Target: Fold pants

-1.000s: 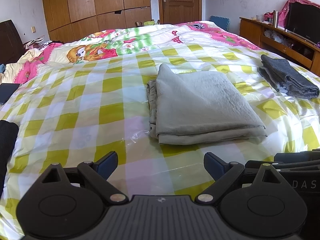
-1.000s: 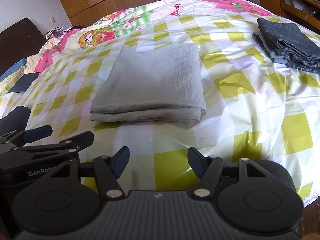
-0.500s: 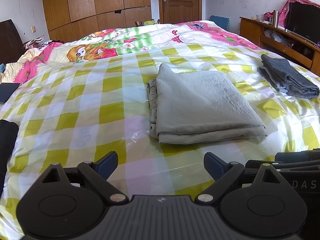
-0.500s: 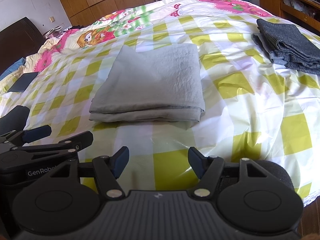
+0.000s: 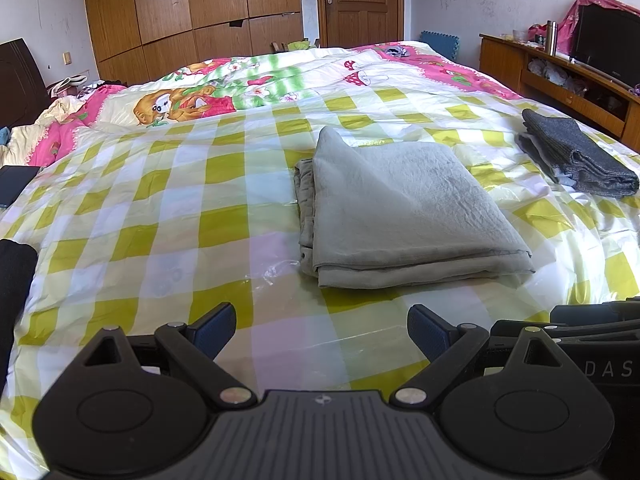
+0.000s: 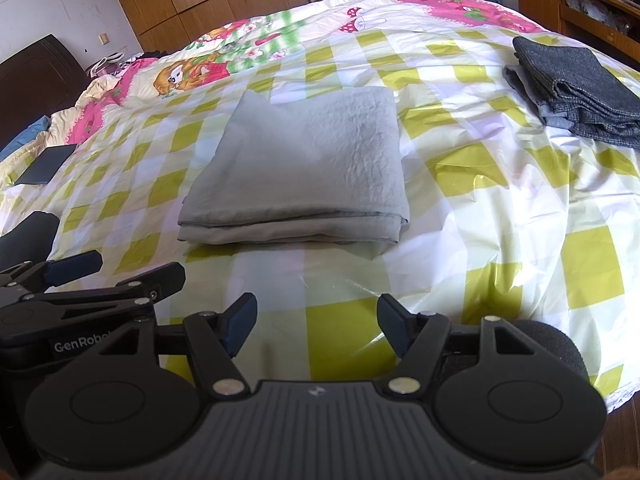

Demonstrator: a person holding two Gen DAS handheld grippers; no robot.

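Observation:
The grey pants (image 5: 404, 208) lie folded into a flat rectangle on the yellow-checked plastic sheet (image 5: 160, 208) over the bed; they also show in the right wrist view (image 6: 304, 172). My left gripper (image 5: 322, 330) is open and empty, near the bed's front edge, short of the pants' near fold. My right gripper (image 6: 316, 322) is open and empty, also short of the pants. The left gripper's body (image 6: 80, 300) shows at the left of the right wrist view.
A folded dark grey garment (image 5: 576, 156) lies at the right side of the bed, also in the right wrist view (image 6: 576, 88). A cartoon quilt (image 5: 240, 84) covers the far half. A wooden cabinet (image 5: 560, 80) stands right; a dark flat object (image 6: 44, 164) lies left.

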